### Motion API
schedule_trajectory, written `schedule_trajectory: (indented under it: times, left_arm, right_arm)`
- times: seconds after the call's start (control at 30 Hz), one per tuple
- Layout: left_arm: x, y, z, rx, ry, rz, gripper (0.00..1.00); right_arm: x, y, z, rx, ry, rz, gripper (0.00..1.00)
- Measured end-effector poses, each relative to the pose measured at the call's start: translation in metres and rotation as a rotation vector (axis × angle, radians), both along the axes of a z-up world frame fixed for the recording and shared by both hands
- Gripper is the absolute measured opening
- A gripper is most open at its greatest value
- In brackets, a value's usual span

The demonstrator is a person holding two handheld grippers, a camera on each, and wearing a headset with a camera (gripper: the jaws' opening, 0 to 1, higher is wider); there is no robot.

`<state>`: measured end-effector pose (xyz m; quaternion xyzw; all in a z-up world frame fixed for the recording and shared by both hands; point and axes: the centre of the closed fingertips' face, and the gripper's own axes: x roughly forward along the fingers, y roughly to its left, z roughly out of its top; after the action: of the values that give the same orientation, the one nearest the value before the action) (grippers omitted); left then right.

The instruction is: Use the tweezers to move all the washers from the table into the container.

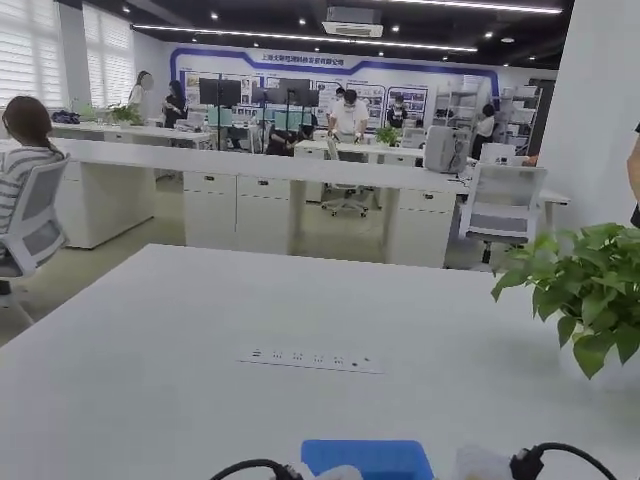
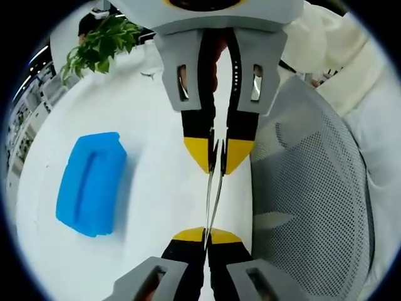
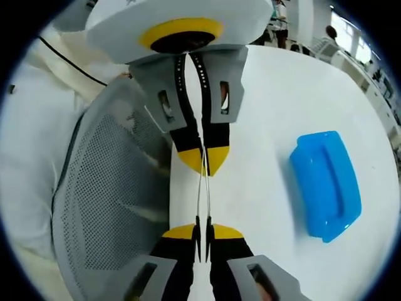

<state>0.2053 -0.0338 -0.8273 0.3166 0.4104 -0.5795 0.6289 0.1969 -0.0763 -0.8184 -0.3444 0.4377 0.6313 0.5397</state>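
Thin metal tweezers (image 2: 212,194) span the gap between my two grippers, which face each other over the table's near edge. My left gripper (image 2: 204,237) is shut on the end where the two arms meet. My right gripper (image 3: 202,235) is shut on the other end, where the arms (image 3: 202,200) stand slightly apart. In the left gripper view the right gripper (image 2: 218,157) comes in from the top; in the right gripper view the left gripper (image 3: 205,160) does the same. A blue plastic container (image 2: 91,185) (image 3: 326,185) (image 1: 365,458) lies on the white table beside them.
A grey mesh chair back (image 2: 313,188) (image 3: 106,188) and the person's white clothes sit close behind the grippers. On the white table (image 1: 200,340) are a flush socket strip (image 1: 312,358) and a leafy plant (image 1: 585,290) at the right. Black cables (image 1: 560,455) cross the bottom edge.
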Motion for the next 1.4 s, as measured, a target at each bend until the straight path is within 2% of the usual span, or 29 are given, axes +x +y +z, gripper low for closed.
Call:
schedule_trajectory:
  times: [0.27,0.4,0.63,0.77,0.9,1.07,1.13,1.2,1.3,1.4]
  left_arm:
    - [0.003,-0.007,-0.009,-0.007,0.023,0.01,0.0]
    - [0.004,-0.005,-0.022,0.031,0.028,0.008,0.0]
    - [0.004,-0.006,-0.036,0.049,0.061,0.01,0.0]
    - [0.009,-0.006,-0.039,0.063,0.073,0.021,0.0]
    - [0.013,-0.004,-0.043,0.087,0.046,0.012,0.0]
    - [0.013,0.002,-0.051,0.118,0.056,0.003,0.0]
    - [0.015,0.004,-0.052,0.128,0.05,0.016,0.0]
    - [0.014,0.006,-0.053,0.144,0.073,0.048,0.0]
    - [0.015,0.007,-0.056,0.156,0.04,0.009,0.0]
    - [0.015,0.006,-0.056,0.159,0.046,0.009,0.0]
  right_arm:
    - [0.004,-0.01,-0.021,0.014,0.015,-0.103,0.06]
    - [0.009,-0.018,-0.036,0.002,0.022,-0.149,0.07]
    - [0.014,-0.026,-0.051,-0.038,0.019,-0.144,0.07]
    - [0.02,-0.025,-0.055,-0.046,0.024,-0.13,0.07]
    - [0.025,-0.019,-0.054,-0.032,0.021,-0.122,0.07]
    - [0.031,-0.01,-0.052,-0.001,0.021,-0.132,0.09]
    - [0.034,-0.008,-0.051,0.018,0.018,-0.152,0.09]
    - [0.036,-0.008,-0.05,0.032,0.02,-0.168,0.1]
    - [0.04,-0.006,-0.05,0.05,0.019,-0.198,0.12]
    - [0.039,-0.009,-0.053,0.046,0.018,-0.208,0.13]
